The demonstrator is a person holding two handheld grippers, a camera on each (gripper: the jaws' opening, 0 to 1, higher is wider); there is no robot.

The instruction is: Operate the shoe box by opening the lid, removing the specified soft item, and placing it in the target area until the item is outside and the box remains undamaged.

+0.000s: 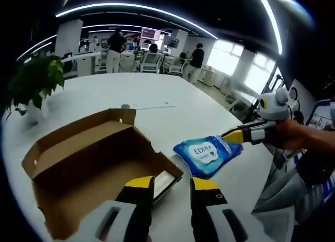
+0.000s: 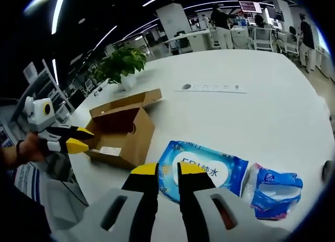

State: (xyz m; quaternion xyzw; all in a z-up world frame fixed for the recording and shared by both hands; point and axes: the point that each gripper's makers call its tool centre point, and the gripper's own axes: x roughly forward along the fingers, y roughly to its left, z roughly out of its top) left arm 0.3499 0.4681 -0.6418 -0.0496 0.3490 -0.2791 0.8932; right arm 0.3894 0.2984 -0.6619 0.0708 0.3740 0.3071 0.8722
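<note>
The brown cardboard shoe box (image 1: 89, 158) stands open on the white table, its lid flap (image 1: 78, 129) tipped back; inside I see nothing but bare cardboard. A blue wet-wipes pack (image 1: 205, 154) lies on the table just right of the box. My right gripper (image 1: 232, 136) comes in from the right, shut on that pack's far corner. In the right gripper view its jaws (image 2: 167, 170) close over the edge of the wipes pack (image 2: 209, 168). My left gripper (image 1: 172, 185) hovers open over the box's near corner, with nothing between its jaws. It appears open again (image 2: 81, 138) left of the box (image 2: 123, 128).
A smaller blue-and-white tissue pack (image 2: 275, 188) lies right of the wipes. A potted plant (image 1: 36, 79) stands at the table's far left, and a small dark disc (image 2: 187, 87) lies farther back. The table edge (image 1: 251, 179) runs near my right hand. People and desks fill the background.
</note>
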